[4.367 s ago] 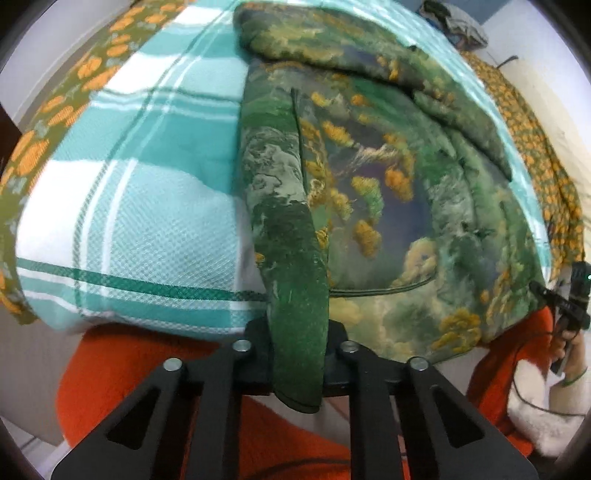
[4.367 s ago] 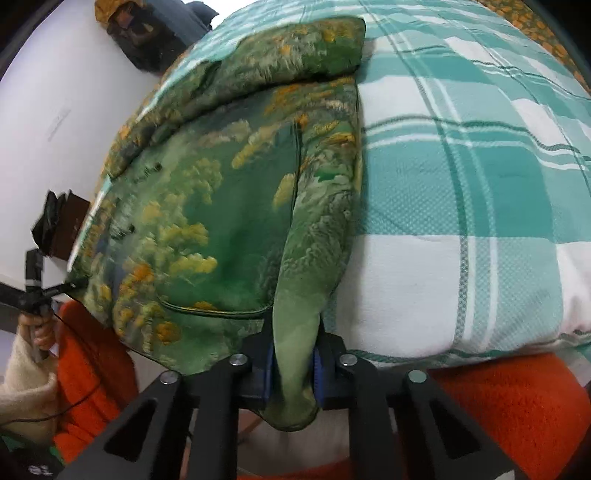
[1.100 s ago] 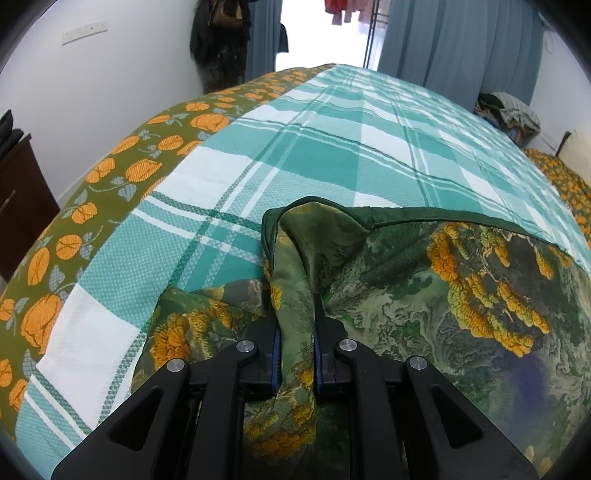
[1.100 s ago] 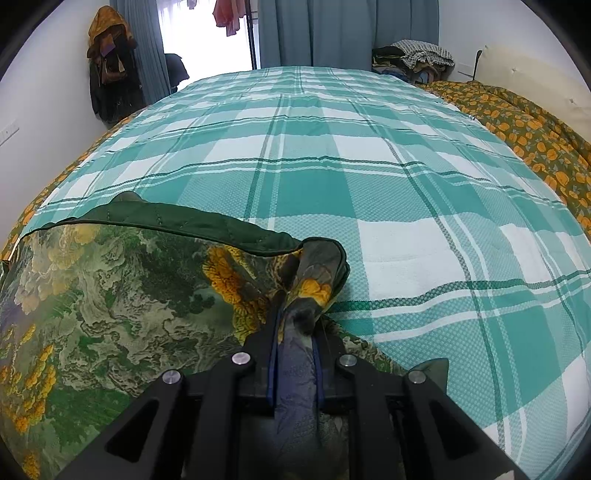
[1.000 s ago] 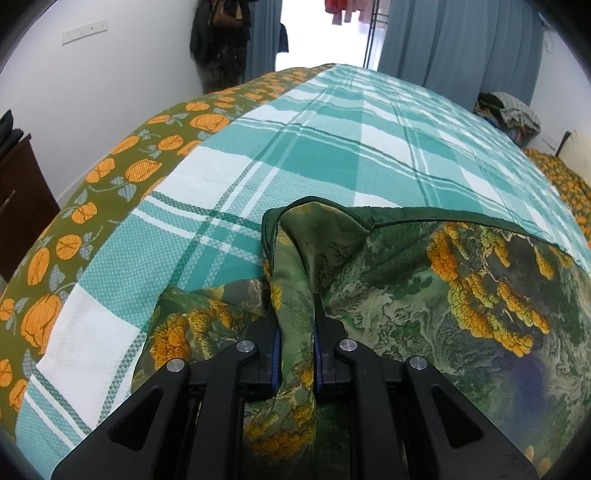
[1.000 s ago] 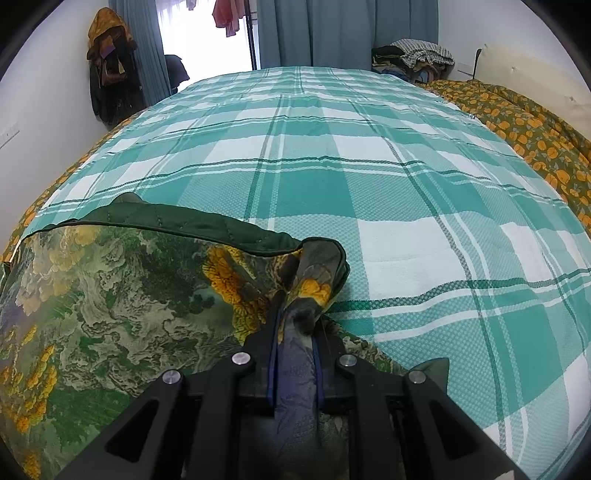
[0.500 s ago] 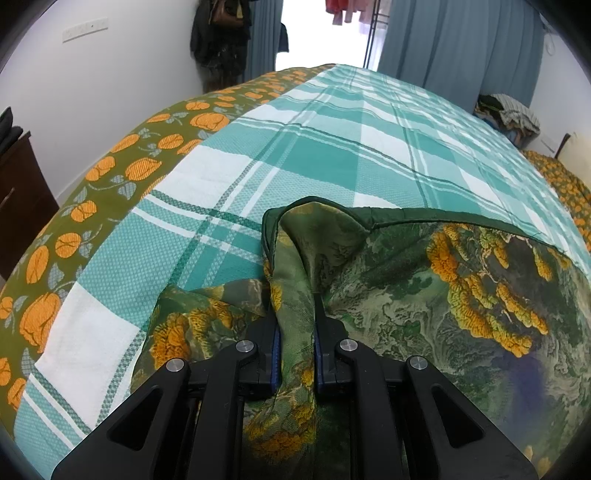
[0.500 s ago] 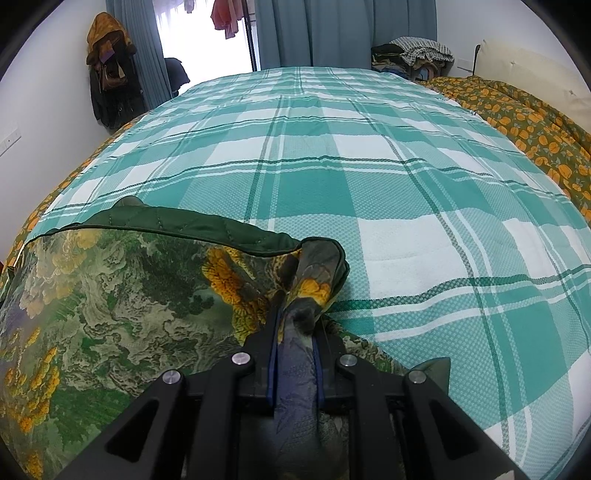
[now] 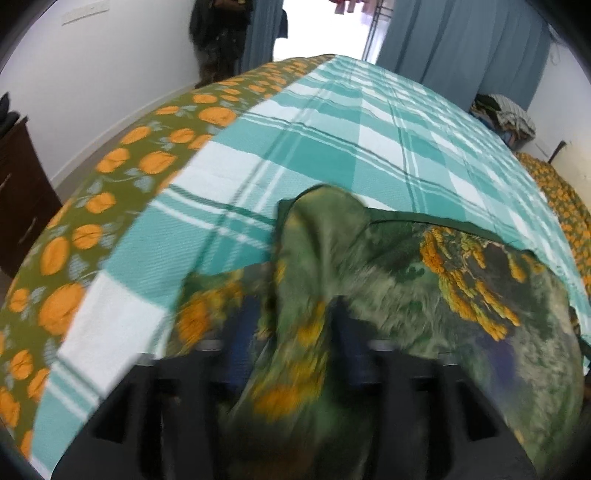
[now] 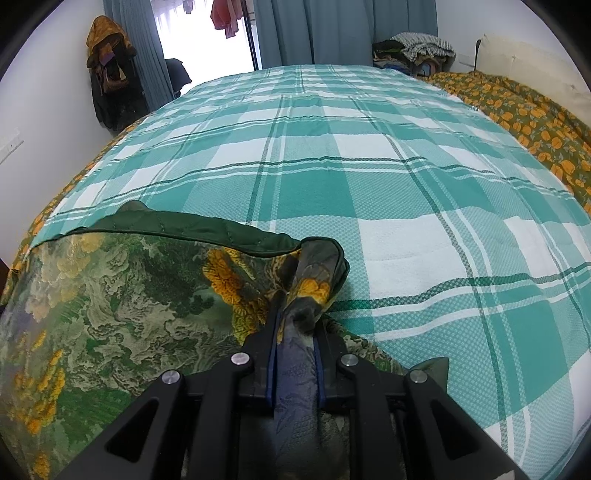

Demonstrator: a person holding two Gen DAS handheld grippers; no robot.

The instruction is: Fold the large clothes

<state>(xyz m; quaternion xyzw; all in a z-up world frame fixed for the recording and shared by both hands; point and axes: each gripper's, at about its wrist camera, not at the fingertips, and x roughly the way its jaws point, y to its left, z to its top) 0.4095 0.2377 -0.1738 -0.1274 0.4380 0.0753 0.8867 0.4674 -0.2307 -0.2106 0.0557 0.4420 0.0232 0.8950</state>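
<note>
A green quilted jacket with yellow flower print (image 9: 461, 280) lies folded over on the teal plaid bed cover (image 9: 351, 147). In the left wrist view, my left gripper (image 9: 299, 325) is blurred, its jaws have spread apart, and a bunched corner of the jacket still lies loosely between them. In the right wrist view, the jacket (image 10: 122, 295) spreads to the left and my right gripper (image 10: 295, 325) is shut on its other bunched corner.
An olive sheet with orange flowers (image 9: 110, 170) borders the plaid cover, also on the right (image 10: 524, 110). A dark wooden cabinet (image 9: 18, 192) stands left. Curtains (image 10: 332, 29), hanging clothes (image 10: 110, 74) and a clothes pile (image 10: 413, 51) are beyond the bed.
My left gripper's jaws have spread apart and let go of the jacket corner, with motion blur. My right gripper stays shut on its corner and has barely moved.
</note>
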